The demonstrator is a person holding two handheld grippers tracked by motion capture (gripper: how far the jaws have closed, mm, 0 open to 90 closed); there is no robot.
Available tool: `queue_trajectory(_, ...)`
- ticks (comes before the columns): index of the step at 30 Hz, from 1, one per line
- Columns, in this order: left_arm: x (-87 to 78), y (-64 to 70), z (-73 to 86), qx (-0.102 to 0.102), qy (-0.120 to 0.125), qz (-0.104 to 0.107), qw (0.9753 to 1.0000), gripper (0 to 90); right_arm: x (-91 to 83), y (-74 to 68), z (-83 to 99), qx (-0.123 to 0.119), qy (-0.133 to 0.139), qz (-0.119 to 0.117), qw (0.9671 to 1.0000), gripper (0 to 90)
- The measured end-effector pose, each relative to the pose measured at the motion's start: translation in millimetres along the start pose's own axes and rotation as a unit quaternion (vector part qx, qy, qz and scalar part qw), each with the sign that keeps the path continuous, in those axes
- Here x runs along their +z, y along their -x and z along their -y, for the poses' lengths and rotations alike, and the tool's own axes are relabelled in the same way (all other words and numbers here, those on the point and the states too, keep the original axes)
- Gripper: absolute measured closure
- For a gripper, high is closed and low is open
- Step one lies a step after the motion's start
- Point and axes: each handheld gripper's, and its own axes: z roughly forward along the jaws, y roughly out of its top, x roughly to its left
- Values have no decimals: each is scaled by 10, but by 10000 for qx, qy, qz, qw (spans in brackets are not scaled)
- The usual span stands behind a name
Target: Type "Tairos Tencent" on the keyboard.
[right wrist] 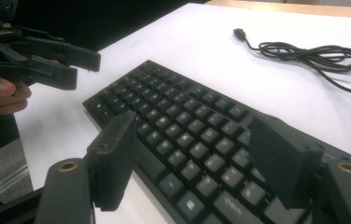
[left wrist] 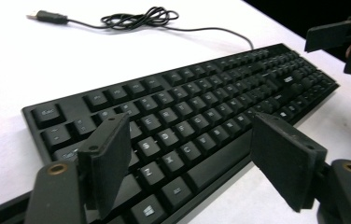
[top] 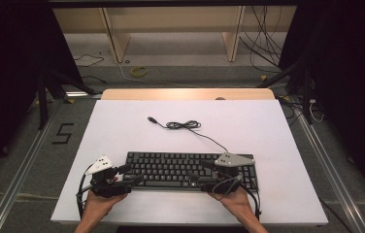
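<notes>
Left gripper [left wrist: 190, 163]: jaws apart over keyboard [top: 171, 167] left end | right gripper [right wrist: 201, 161]: jaws apart over its right end | cable [top: 183, 125] coiled behind on white table [top: 122, 126]

My white table top [top: 122, 126] sits on a grey floor. Beyond its far edge I see pale wooden shelving [top: 171, 29], loose cables [top: 263, 43] and a yellow ring [top: 139, 71]. A black mark [top: 63, 134] lies on the floor at left

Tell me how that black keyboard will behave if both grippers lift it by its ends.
The keyboard is long, flat and looks rigid, so it probably lifts level without sagging. Its low edge gives open jaws little to bite, so it may slip. The loosely coiled cable is floppy and will likely drag behind.
</notes>
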Motion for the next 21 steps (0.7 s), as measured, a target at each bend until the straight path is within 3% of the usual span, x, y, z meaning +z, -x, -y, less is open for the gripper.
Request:
queue_trajectory(6, -7, -47, 8, -64, -93, -144, 9998, 338, 89, -24, -43, -29, -42, -50, 10000, 355)
queue_trajectory(7, -12, -62, 11, -100, -117, -193, 9997, 338, 177, -54, -78, -56, -118, -98, 9999, 371)
queue_trajectory(21, -15, -87, 30, -102, -287, -263, 9992, 531, 545, -169, -209, -179, -411, -243, 9987, 428)
